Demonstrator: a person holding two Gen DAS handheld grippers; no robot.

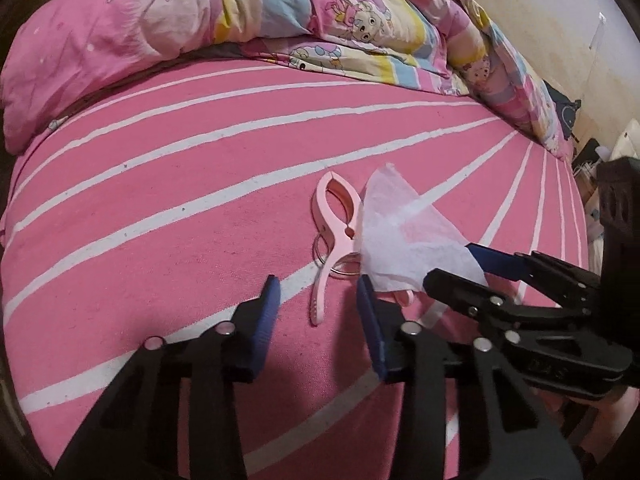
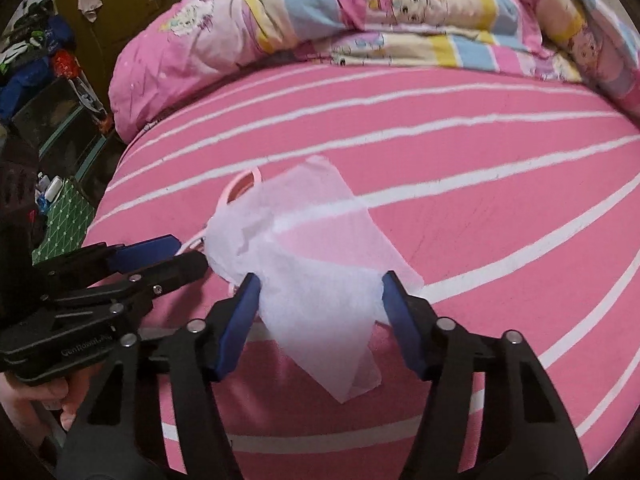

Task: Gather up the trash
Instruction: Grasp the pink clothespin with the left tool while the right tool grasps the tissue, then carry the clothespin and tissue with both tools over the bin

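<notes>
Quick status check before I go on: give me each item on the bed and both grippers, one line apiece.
Tissue: crumpled, lying on the bed between the right gripper's fingers, partly covering the clip.
Pink clip: lying flat, jaws shut, between the left gripper's fingers.
Left gripper: open around the clip's handle.
Right gripper: open around the tissue, not yet pinching.
Quilt: bunched at the far side.

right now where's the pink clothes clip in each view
Left wrist view: the pink clip lies just left of centre on the striped sheet, its right side under the white tissue.
Right wrist view: only the clip's loop end shows, upper left of the tissue; the rest is covered.
Shared landmark: the white tissue lying over the clip.
</notes>
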